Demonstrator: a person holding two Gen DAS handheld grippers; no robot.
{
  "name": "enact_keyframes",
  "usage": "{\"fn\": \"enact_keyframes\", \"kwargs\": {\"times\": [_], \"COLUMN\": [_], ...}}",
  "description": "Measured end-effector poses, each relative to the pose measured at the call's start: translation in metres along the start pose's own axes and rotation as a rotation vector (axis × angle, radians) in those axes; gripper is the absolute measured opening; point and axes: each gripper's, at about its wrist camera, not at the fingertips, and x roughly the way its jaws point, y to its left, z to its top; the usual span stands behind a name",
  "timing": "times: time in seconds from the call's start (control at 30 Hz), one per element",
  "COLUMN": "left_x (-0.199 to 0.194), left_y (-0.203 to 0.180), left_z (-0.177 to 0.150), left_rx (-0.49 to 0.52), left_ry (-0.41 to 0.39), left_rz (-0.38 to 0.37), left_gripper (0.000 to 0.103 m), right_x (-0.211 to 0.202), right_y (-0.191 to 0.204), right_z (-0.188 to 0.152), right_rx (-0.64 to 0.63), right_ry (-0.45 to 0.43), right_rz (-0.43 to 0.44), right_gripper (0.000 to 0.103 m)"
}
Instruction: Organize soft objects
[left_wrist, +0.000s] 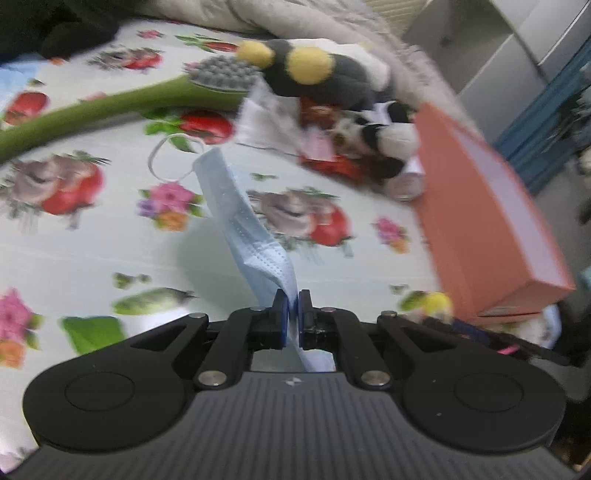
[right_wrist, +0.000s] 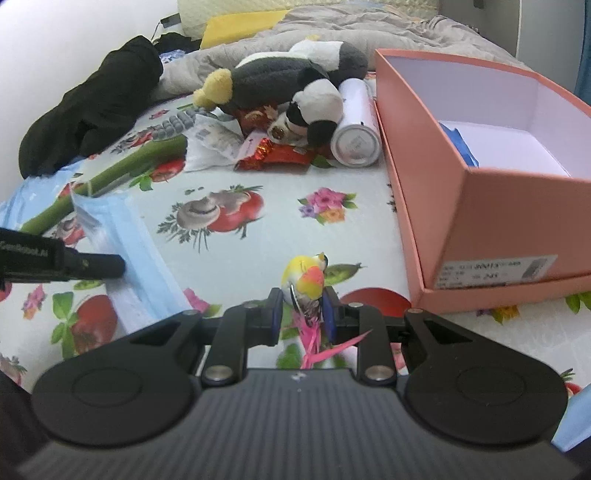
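Our right gripper (right_wrist: 303, 306), clamped on the small toy bird (right_wrist: 303, 283), sits nearer the open orange box (right_wrist: 436, 206) lying to its right, while our left gripper (left_wrist: 293, 308) pinches the blue face mask (left_wrist: 240, 214), whose length trails away over the bed (left_wrist: 110, 240).

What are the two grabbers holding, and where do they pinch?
The left gripper pinches a blue face mask at one end. The right gripper pinches a toy bird around its body.
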Motion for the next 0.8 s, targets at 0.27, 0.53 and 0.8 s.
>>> {"fn": "enact_keyframes", "kwargs": {"times": [0.27,0.53,0.8], "left_x": [-0.002,0.016,0.044], "left_y": [0.005,-0.026,-0.041], "left_z": [0.0,-0.004,-0.018], "left_rx": [-0.085,-0.093,0.009], "left_ry": [-0.046,-0.056,-0.008], "left_rz": [0.118,0.225,0.355], "left_gripper": [0.073,0.079,0.079], "right_x": [0.006,0.009,0.011], "right_y": [-0.002,-0.002,-0.008], "right_z": [-0.003,-0.006,-0.009], "right_rx": [-0.003,-0.027,-0.023], "right_ry": [0.003,0.001,0.003], "right_rz": [-0.012,-0.033,-0.032], "right_gripper": [0.027,0.027,0.027]}}
